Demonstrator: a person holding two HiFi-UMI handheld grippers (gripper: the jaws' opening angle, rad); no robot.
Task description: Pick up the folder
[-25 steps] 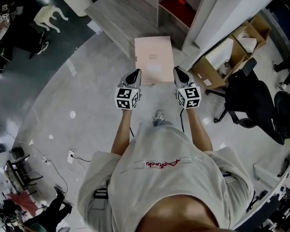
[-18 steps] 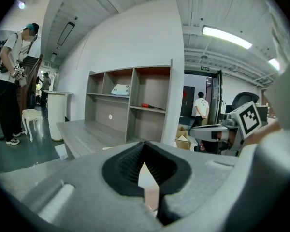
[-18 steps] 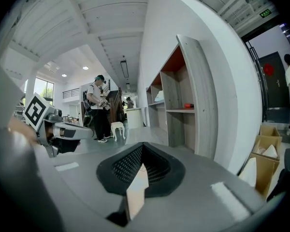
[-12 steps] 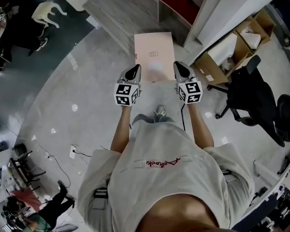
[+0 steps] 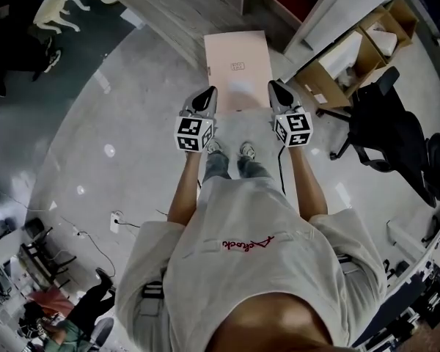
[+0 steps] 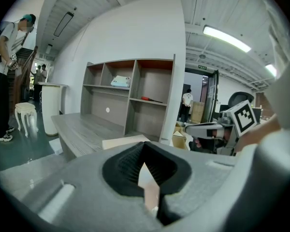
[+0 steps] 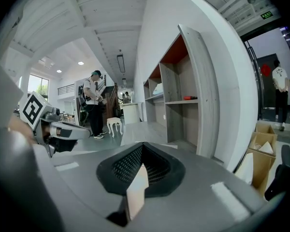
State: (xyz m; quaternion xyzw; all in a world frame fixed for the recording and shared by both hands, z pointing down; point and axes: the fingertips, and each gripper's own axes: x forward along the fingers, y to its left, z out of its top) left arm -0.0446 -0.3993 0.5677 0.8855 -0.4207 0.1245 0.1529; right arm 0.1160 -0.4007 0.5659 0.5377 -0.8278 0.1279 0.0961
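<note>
**Holding the folder by its near corners**

- Folder (image 5: 238,64) is off the floor, out in front of me, lying roughly flat between both claws.
- Left claw (image 5: 208,96) is pinched on the near left corner and right claw (image 5: 277,92) is squeezed tight on the near right corner. Each gripper view shows a thin pale edge caught between ribbed black pads.
- The folder is a pale pink-beige rectangle with a matte face, square corners and a small printed mark near the middle.
- I judge it light and thin but fairly stiff, since it stays flat though gripped at one end only.
- The far end is unsupported and could droop or flap.
- The smooth cover may slip, so the grip should sit well in from the edge.
- Glossy grey floor (image 5: 117,123) lies below.
</note>
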